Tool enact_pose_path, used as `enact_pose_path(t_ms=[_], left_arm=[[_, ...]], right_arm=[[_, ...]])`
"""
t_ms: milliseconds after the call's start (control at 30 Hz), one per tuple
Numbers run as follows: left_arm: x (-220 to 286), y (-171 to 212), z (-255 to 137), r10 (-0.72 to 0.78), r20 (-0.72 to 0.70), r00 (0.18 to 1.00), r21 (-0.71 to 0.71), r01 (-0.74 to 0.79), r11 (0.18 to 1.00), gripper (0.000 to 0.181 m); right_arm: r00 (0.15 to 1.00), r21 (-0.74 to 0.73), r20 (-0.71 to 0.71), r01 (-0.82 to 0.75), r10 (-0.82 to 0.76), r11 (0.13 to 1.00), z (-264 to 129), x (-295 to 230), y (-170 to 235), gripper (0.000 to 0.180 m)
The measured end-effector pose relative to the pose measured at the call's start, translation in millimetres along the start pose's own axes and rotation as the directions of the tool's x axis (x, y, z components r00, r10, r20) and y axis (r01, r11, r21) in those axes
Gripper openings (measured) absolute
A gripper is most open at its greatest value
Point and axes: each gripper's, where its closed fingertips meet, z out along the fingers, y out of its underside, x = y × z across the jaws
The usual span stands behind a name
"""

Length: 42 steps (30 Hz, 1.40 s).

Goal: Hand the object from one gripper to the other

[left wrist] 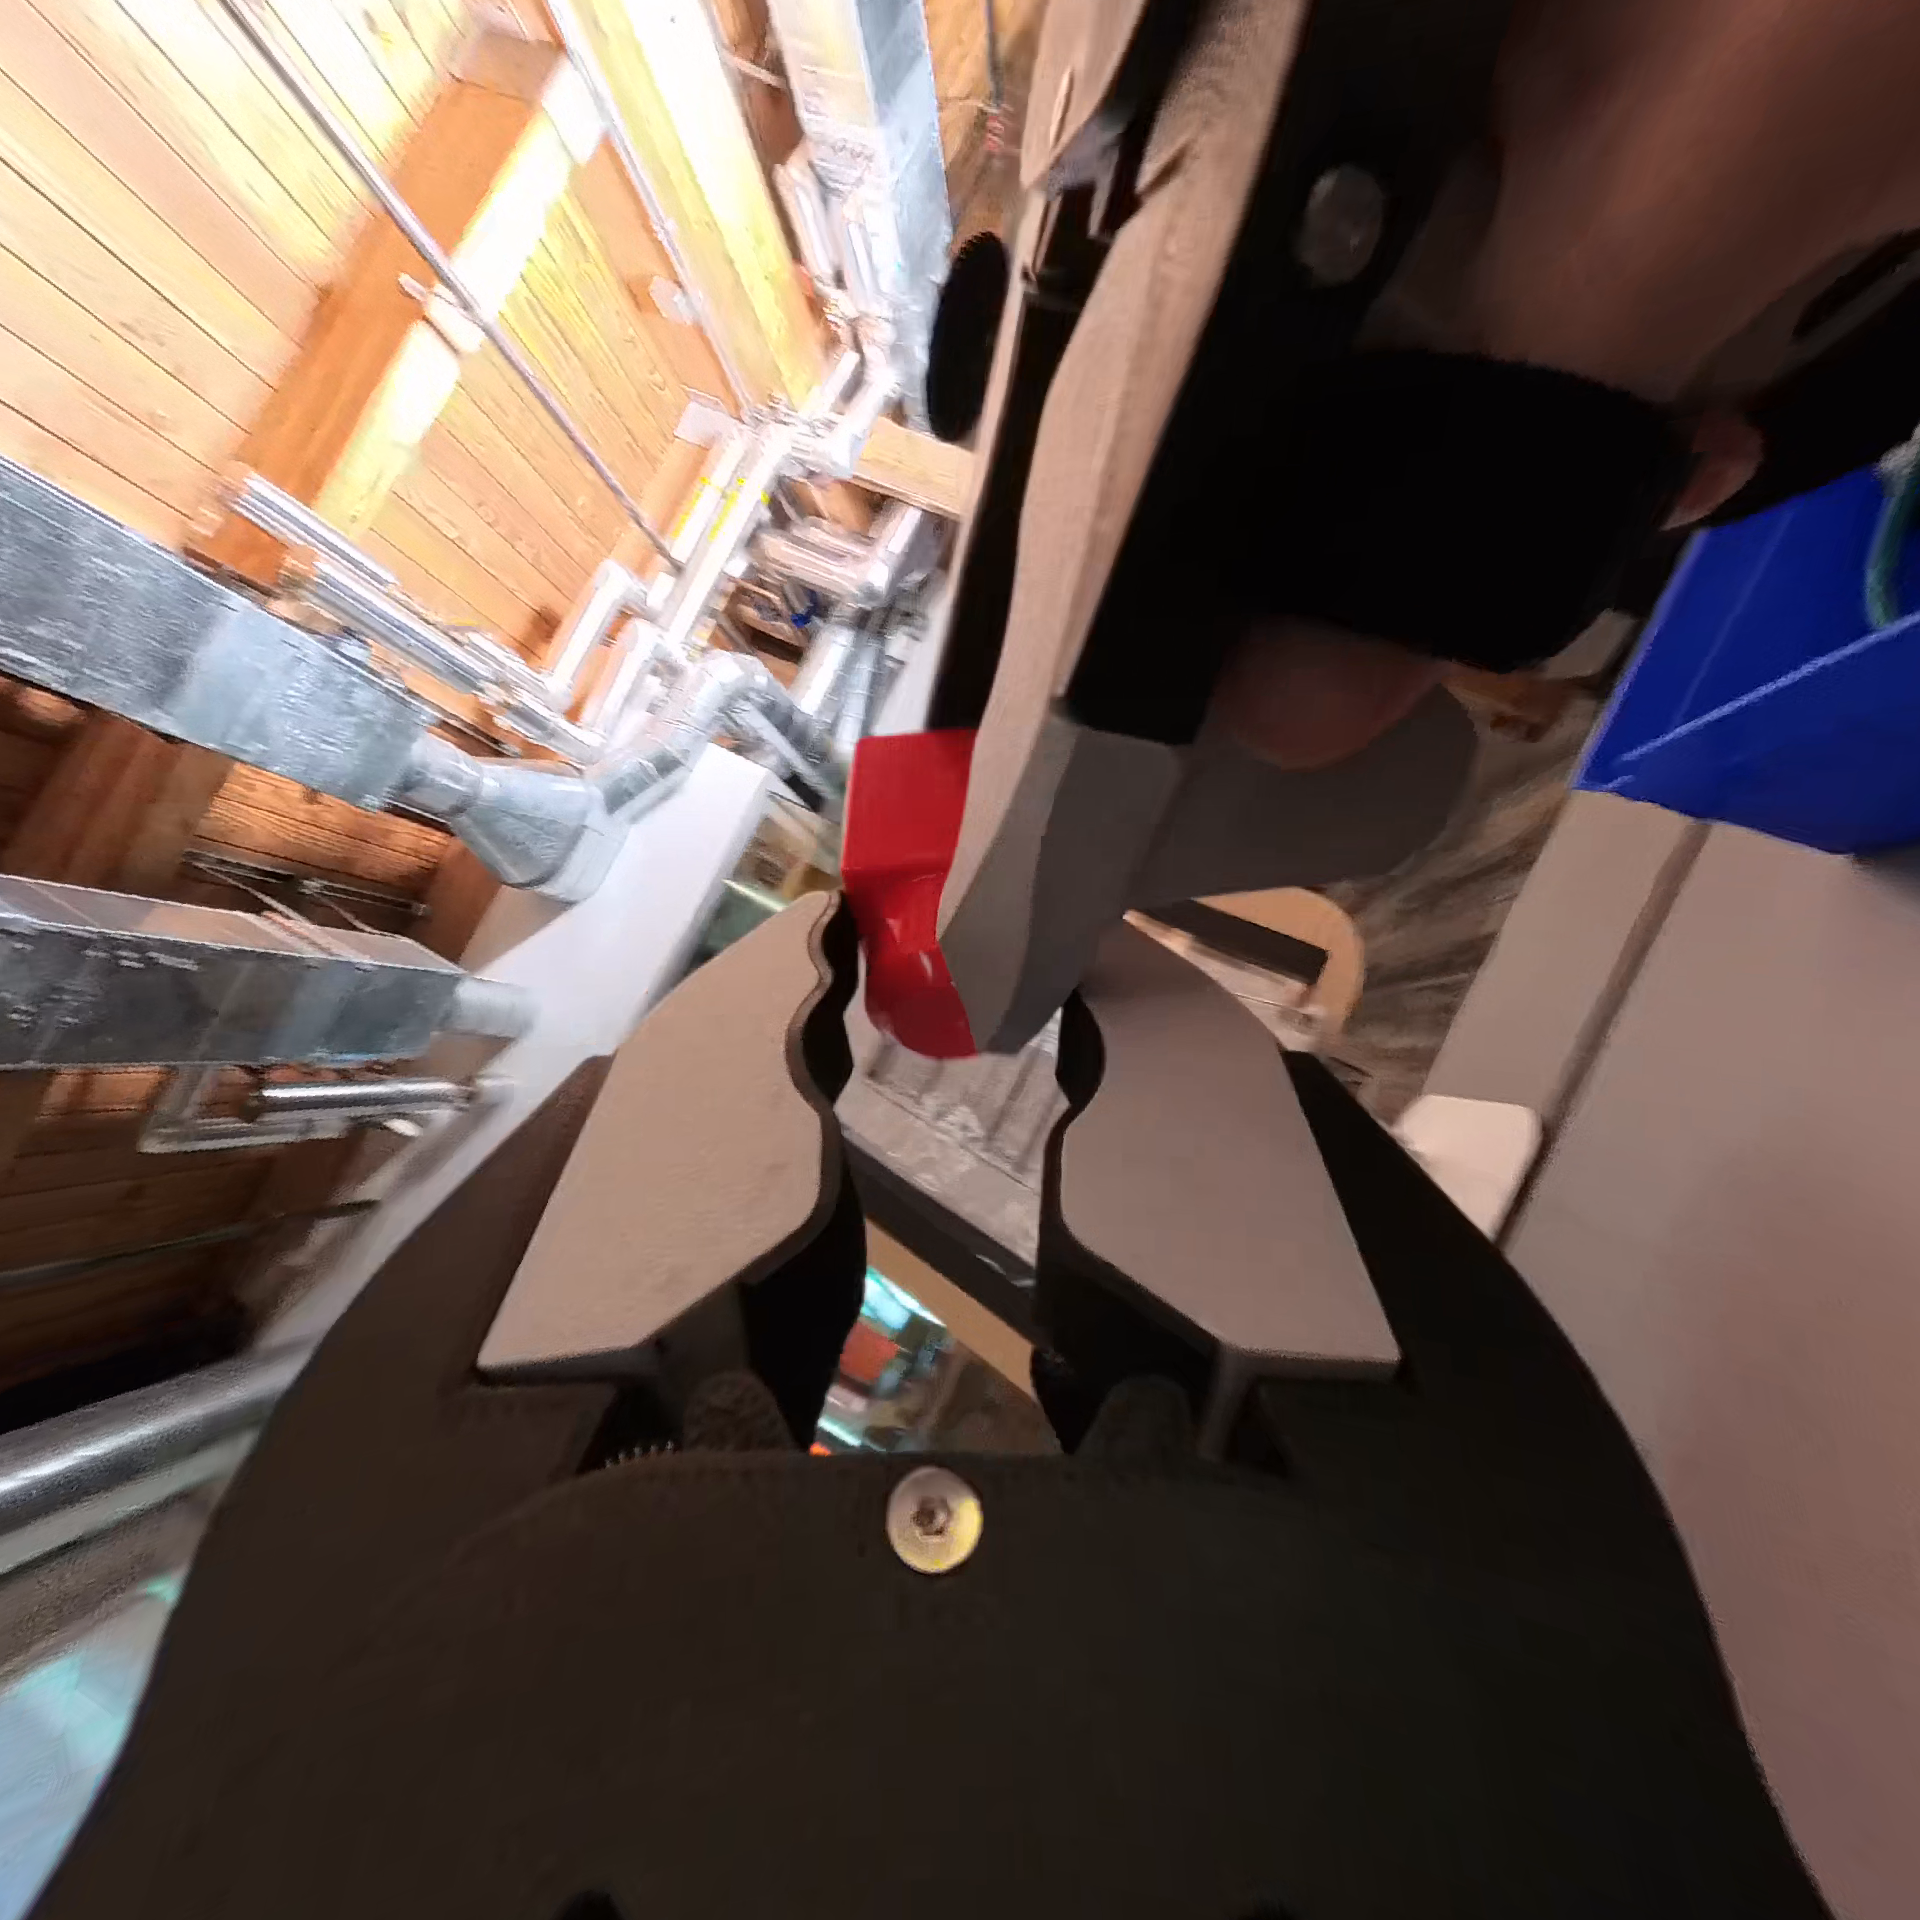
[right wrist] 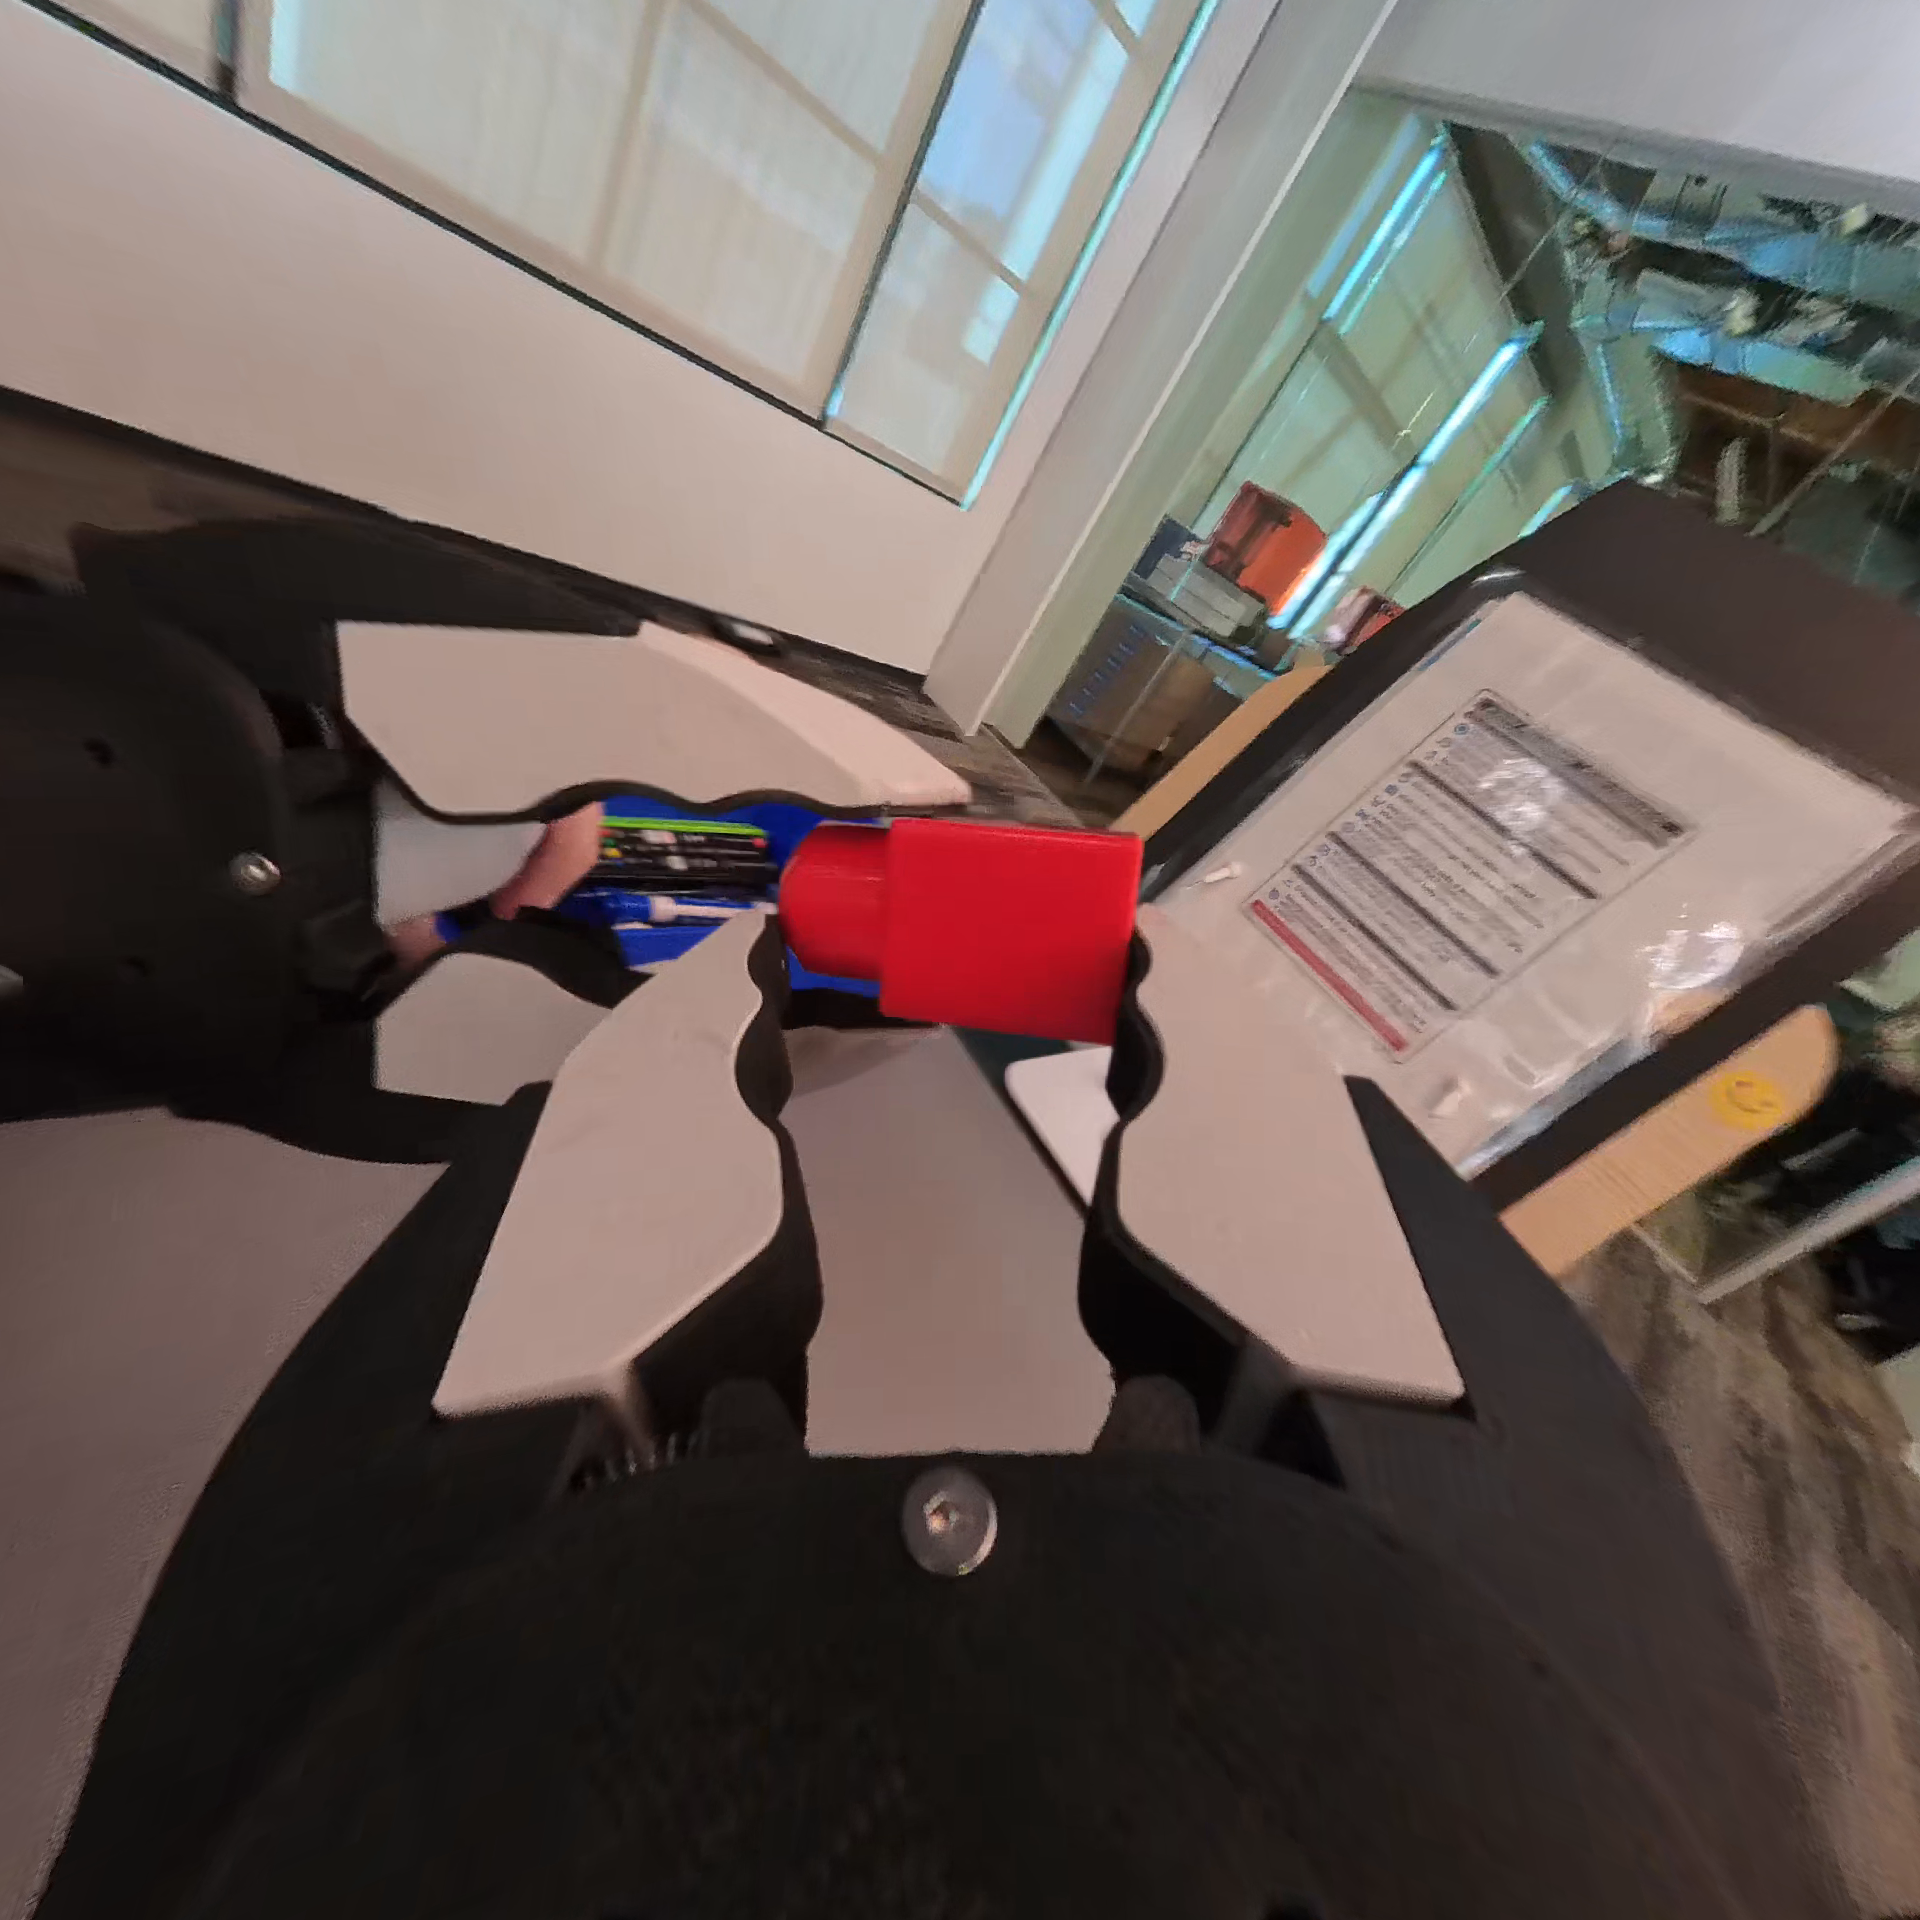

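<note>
A red object (right wrist: 997, 925), a square block with a round stub, is held in the air between the tips of my right gripper (right wrist: 945, 956), which is shut on it. In the left wrist view the red object (left wrist: 894, 831) hangs from the right gripper's grey finger (left wrist: 1039, 852), which reaches in from above. My left gripper (left wrist: 945, 987) is open, its tips on either side of the object's lower end, and its left fingertip (left wrist: 821, 935) touches the red part. In the right wrist view the left gripper's upper finger (right wrist: 644, 717) lies just above the object.
A blue bin (left wrist: 1766, 675) is close on the right; in the right wrist view it shows behind the object (right wrist: 675, 862) with small items inside. A gloved hand (left wrist: 1403, 520) holds the right gripper. A white cabinet with a printed sheet (right wrist: 1455, 862) stands to the right.
</note>
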Motion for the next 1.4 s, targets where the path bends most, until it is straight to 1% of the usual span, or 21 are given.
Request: enact_pose_path(t_ms=[33,100,167,267,333,367,467,567,667,700,733,800,867,900,933,967,1033,1067,1133,1267,1400], left_arm=[[1,2,1,-0.044,-0.033,0.998,-0.013,0.044,0.999,0.037],[5,6,0,-0.164,-0.144,0.976,-0.039,0.16,0.986,0.045],[9,11,-3,-0.348,-0.281,0.894,-0.105,0.332,0.937,0.047],[5,3,-12,-0.652,-0.447,0.613,-0.202,0.64,0.741,0.061],[0,-7,-17,-0.748,-0.51,0.426,-0.24,0.764,0.599,0.065],[-1,-9,-18,-0.766,-0.518,0.38,-0.255,0.786,0.563,0.066],[6,-9,-17,-0.77,-0.519,0.372,-0.283,0.775,0.565,0.066],[18,-5,-16,-0.761,-0.515,0.395,-0.315,0.739,0.596,0.053],[18,-6,-14,-0.74,-0.522,0.424,-0.274,0.738,0.616,0.04],[14,-8,-14,-0.74,-0.521,0.425,-0.256,0.749,0.611,0.036],[8,-9,-13,-0.745,-0.516,0.422,-0.23,0.77,0.595,0.036],[-12,-10,-12,-0.775,-0.491,0.398,-0.149,0.838,0.524,0.036],[-39,-17,-18,-0.789,-0.527,0.317,-0.007,0.926,0.376,0.036],[-53,-17,-22,-0.802,-0.541,0.253,0.045,0.961,0.273,0.036],[-62,-14,-23,-0.817,-0.552,0.166,0.057,0.985,0.161,0.036],[-66,-13,-24,-0.807,-0.587,0.066,0.038,0.998,0.054,0.035],[-67,-14,-25,-0.765,-0.638,-0.087,-0.017,0.995,-0.099,0.035],[-67,-13,-25,-0.75,-0.649,-0.126,-0.018,0.988,-0.151,0.036],[-64,-11,-23,-0.74,-0.648,-0.177,-0.02,0.976,-0.216,0.036],[-57,-10,-20,-0.736,-0.638,-0.227,-0.044,0.965,-0.26,0.036],[-52,-14,-19,-0.729,-0.641,-0.239,-0.061,0.963,-0.263,0.035]], right_arm=[[0.998,0.004,-0.04,0.039,-0.039,0.999,-2,7,1,0.061],[0.985,0.03,-0.077,0.158,-0.155,0.987,-6,16,1,0.061],[0.955,0.016,-0.144,0.265,-0.26,0.964,-12,29,5,0.061],[0.879,0.047,-0.125,0.468,-0.459,0.883,-18,18,3,0.061],[0.797,0.019,-0.127,0.597,-0.59,0.802,-18,7,2,0.061],[0.753,-0.004,-0.135,0.65,-0.645,0.76,-17,3,2,0.061],[0.632,-0.042,-0.105,0.769,-0.768,0.638,-10,-15,7,0.061],[0.532,-0.097,-0.1,0.836,-0.841,0.54,-5,-19,13,0.061],[0.496,-0.095,-0.132,0.855,-0.858,0.509,-4,-17,13,0.061],[0.516,-0.065,-0.163,0.845,-0.841,0.532,-5,-15,9,0.063],[0.572,-0.016,-0.191,0.81,-0.797,0.586,-7,-13,4,0.064],[0.767,0.141,-0.189,0.64,-0.614,0.756,-15,-7,-8,0.061],[0.969,0.391,0.008,0.225,-0.247,0.892,-27,-7,-23,0.058],[0.979,0.477,0.203,-0.082,-0.019,0.875,-34,-7,-31,0.056],[0.887,0.489,0.418,-0.402,0.197,0.774,-40,-2,-40,0.054],[0.717,0.422,0.606,-0.657,0.344,0.625,-43,5,-46,0.056],[0.399,0.227,0.789,-0.896,0.468,0.381,-39,15,-45,0.057],[0.312,0.171,0.814,-0.935,0.489,0.311,-35,17,-41,0.056],[0.289,0.162,0.822,-0.945,0.491,0.284,-29,10,-37,0.056],[0.317,0.12,0.794,-0.918,0.518,0.378,-14,-18,-38,0.055],[0.336,0.111,0.758,-0.911,0.559,0.398,-7,-26,-36,0.037]])
